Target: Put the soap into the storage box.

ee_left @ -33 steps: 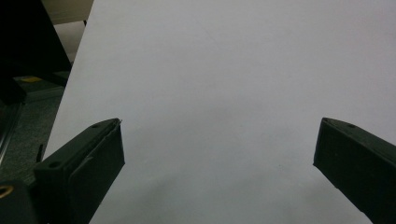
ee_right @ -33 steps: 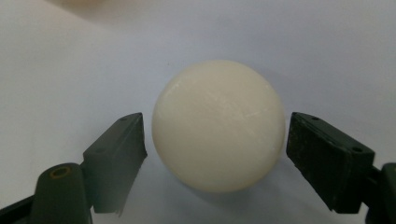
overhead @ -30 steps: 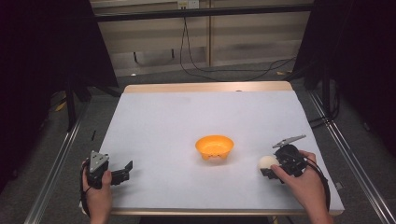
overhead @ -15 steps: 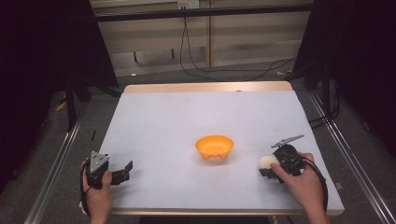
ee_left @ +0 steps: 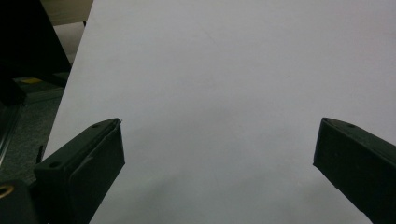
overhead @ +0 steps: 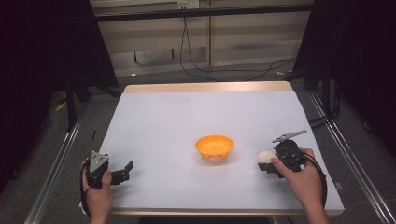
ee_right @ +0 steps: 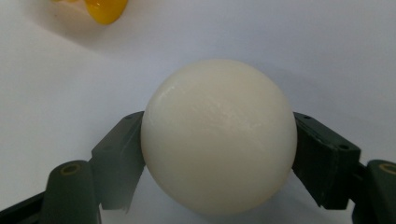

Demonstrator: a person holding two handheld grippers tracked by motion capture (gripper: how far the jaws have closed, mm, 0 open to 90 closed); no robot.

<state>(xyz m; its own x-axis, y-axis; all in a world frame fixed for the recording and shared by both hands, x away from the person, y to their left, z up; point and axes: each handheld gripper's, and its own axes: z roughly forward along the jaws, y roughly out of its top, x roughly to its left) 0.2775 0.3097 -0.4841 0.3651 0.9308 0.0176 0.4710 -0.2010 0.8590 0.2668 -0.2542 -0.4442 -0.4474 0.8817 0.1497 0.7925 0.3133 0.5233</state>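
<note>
Two black jaws of the right tool (ee_right: 219, 154) are pressing against opposite sides of a white ball (ee_right: 218, 135), meeting it about at its widest line, so the tool is holding the ball. From the high view, that tool (overhead: 280, 161) and ball (overhead: 266, 157) are sitting at about 4 o'clock on the table (overhead: 187, 112), just above or on the white surface; which of the two is hard to say from these angles.

Judging by its smooth, faintly glossy skin, the ball is probably slippery and rigid, and likely light, though its weight is a guess. Being round, it is giving the flat jaws only small contact patches, so a grip across the widest line, as now, looks safest; higher or lower and it could squirt out.

Farther out, an orange bowl (overhead: 214, 146) is standing near the table's centre, at about 9 o'clock from the ball and apart from it; its yellow-orange edge (ee_right: 100, 9) is peeking in at the top of the right gripper view.

At about 7 o'clock on the table, the left tool (overhead: 122, 171) is resting with its jaws spread wide and holding nothing.

No brand, label or writing is showing on anything.
</note>
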